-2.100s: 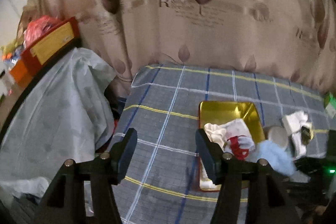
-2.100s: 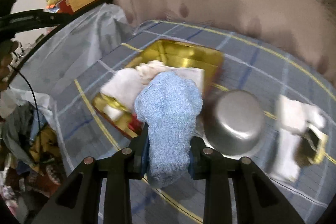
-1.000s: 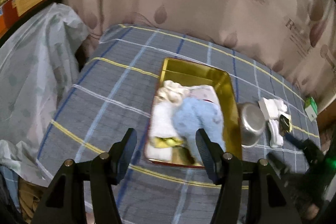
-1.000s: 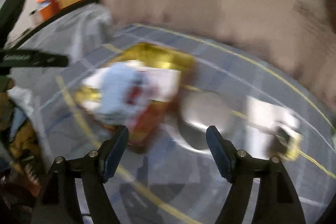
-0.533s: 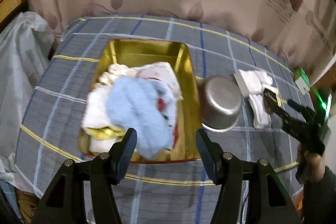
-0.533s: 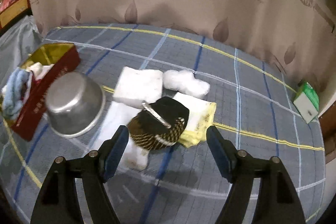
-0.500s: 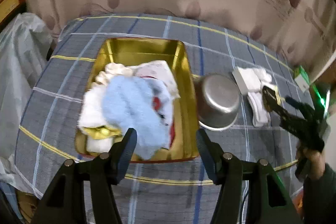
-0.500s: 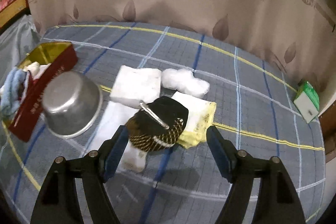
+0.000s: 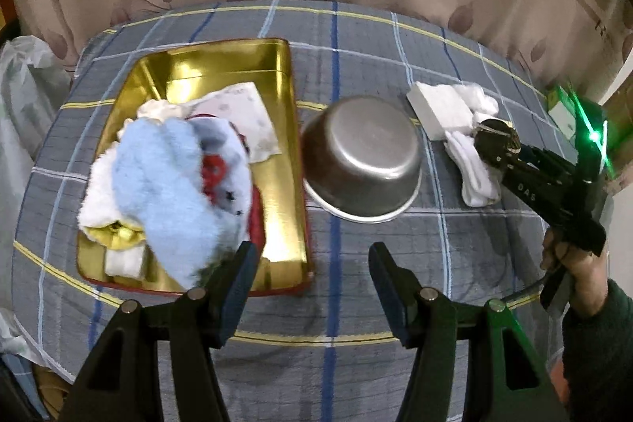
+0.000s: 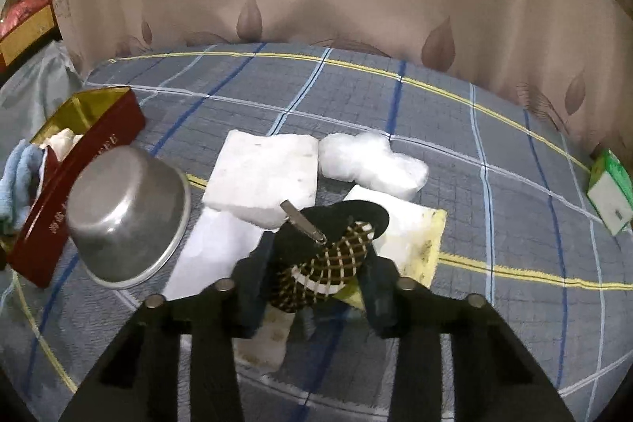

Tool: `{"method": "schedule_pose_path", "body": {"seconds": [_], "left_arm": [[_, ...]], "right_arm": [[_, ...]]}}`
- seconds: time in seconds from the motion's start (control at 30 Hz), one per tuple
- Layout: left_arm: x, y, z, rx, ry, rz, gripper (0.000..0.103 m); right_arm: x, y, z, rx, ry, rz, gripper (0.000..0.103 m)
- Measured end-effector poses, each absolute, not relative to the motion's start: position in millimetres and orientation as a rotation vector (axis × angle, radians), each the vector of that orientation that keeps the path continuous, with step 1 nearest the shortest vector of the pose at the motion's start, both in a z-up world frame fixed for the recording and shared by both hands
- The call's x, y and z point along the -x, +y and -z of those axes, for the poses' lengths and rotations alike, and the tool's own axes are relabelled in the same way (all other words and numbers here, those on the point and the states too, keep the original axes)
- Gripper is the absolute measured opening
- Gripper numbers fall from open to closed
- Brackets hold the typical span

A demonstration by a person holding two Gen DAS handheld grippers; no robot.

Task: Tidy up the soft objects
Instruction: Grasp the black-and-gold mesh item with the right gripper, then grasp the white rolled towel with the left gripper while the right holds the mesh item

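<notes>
A gold tin tray [image 9: 277, 153] with a red outside [image 10: 71, 184] holds a fluffy blue sock [image 9: 166, 184] on white and red cloths. My left gripper [image 9: 312, 275] is open and empty above the table's near edge, in front of the tray. My right gripper [image 10: 312, 287] has closed around a black and brown checked pouch [image 10: 332, 256] with a metal clip; its fingers touch the pouch's sides. The pouch [image 9: 494, 141] lies on white cloths [image 10: 261, 173] and a yellow-edged sponge [image 10: 411, 236]. A white fluffy wad [image 10: 372, 165] lies behind it.
An upturned steel bowl [image 9: 364, 157] sits between the tray and the white cloths [image 9: 470, 169]. A green and white box [image 10: 609, 196] stands at the far right. The checked cloth covers the table [image 9: 356, 38]. A curtain hangs behind. A plastic-covered heap [image 9: 19, 97] lies left.
The right gripper let the blue sock go in the tray, swung right to the cloth pile and closed from wide open onto the checked pouch. The left gripper moved right, staying open.
</notes>
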State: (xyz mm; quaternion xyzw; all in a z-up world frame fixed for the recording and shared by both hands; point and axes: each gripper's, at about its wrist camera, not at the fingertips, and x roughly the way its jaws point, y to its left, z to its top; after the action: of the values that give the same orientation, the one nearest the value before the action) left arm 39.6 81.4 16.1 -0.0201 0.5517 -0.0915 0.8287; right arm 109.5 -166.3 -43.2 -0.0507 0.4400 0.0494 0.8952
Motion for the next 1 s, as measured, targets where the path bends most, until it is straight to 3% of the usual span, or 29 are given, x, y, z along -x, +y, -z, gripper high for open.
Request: {"method": "schedule_pose_path", "body": {"seconds": [0.5,1.0], "left_arm": [[-49,-16,-22,0.000,1.148,0.338,0.060],[-93,-110,29,0.028,1.176,0.248,0.060]], "right_arm": [[-33,-223,34,0.001,0.900,-0.036,0.030],[-3,-257,59,-0.099,0.926,-0.016,0.033]]}}
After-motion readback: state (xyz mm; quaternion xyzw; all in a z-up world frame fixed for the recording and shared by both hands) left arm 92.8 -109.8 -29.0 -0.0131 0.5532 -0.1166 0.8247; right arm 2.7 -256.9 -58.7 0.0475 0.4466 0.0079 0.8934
